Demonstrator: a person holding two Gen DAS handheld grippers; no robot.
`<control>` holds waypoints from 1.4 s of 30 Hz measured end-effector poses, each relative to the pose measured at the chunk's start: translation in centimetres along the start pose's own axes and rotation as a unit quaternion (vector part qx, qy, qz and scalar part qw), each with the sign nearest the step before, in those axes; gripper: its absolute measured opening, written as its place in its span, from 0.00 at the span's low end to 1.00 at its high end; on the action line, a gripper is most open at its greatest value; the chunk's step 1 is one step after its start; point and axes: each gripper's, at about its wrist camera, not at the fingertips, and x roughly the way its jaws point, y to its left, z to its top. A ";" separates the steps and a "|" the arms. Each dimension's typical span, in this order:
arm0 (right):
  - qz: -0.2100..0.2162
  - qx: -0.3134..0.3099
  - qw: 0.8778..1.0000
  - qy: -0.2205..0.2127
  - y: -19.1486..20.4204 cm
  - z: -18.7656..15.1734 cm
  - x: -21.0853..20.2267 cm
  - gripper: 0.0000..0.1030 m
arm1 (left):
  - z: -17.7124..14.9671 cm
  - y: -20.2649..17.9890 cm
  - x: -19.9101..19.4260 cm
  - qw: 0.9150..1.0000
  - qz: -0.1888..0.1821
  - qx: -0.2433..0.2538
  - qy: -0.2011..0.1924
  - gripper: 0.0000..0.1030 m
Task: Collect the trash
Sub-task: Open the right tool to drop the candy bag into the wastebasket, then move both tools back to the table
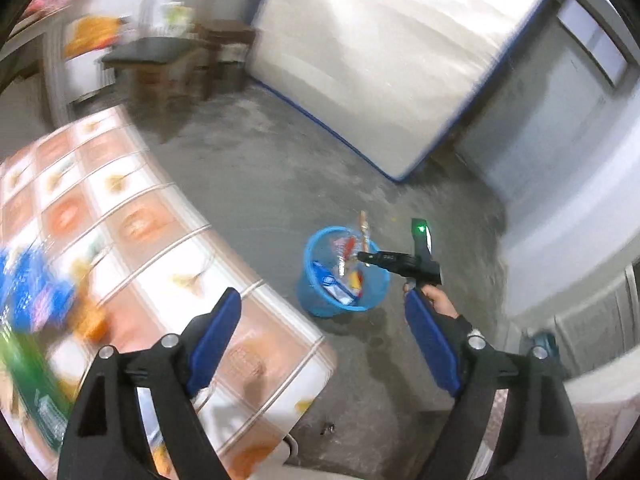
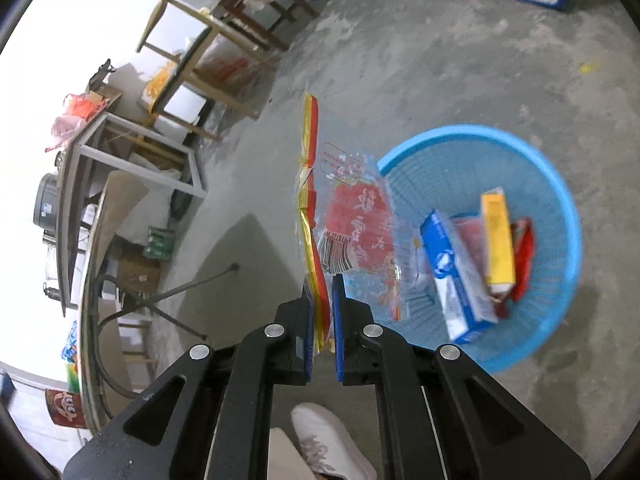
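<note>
My right gripper (image 2: 322, 292) is shut on a clear snack wrapper (image 2: 352, 216) with red print and a yellow-red edge, held over the near rim of a blue plastic basket (image 2: 560, 216) on the floor. The basket holds a blue-white box (image 2: 452, 272), a yellow box (image 2: 498, 240) and a red packet (image 2: 524, 248). In the left wrist view the basket (image 1: 316, 300) stands on the floor beside the table, with the right gripper (image 1: 362, 258) above it. My left gripper (image 1: 320, 320) is open and empty above the table's edge.
A table with a patterned orange-white cloth (image 1: 168, 256) carries blurred blue and green packets (image 1: 32, 288) at the left. Wooden stools (image 1: 160, 64) and a mattress (image 1: 380, 60) stand at the back. A person's white shoe (image 2: 332, 444) is near the basket.
</note>
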 end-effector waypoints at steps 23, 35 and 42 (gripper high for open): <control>-0.143 -0.012 0.988 -0.054 -0.1 -2.3 -7.0 0.60 | -10.2 8.5 -9.7 0.985 0.051 -0.112 -0.118 0.81; -0.054 -0.170 0.982 -0.065 15.0 -8.3 -13.3 0.79 | -15.3 12.2 -13.6 0.968 0.090 -0.171 -0.159 0.82; 0.022 -0.267 0.962 -0.055 25.4 -11.6 -14.1 0.81 | -17.8 14.1 -15.3 0.958 0.110 -0.192 -0.180 0.82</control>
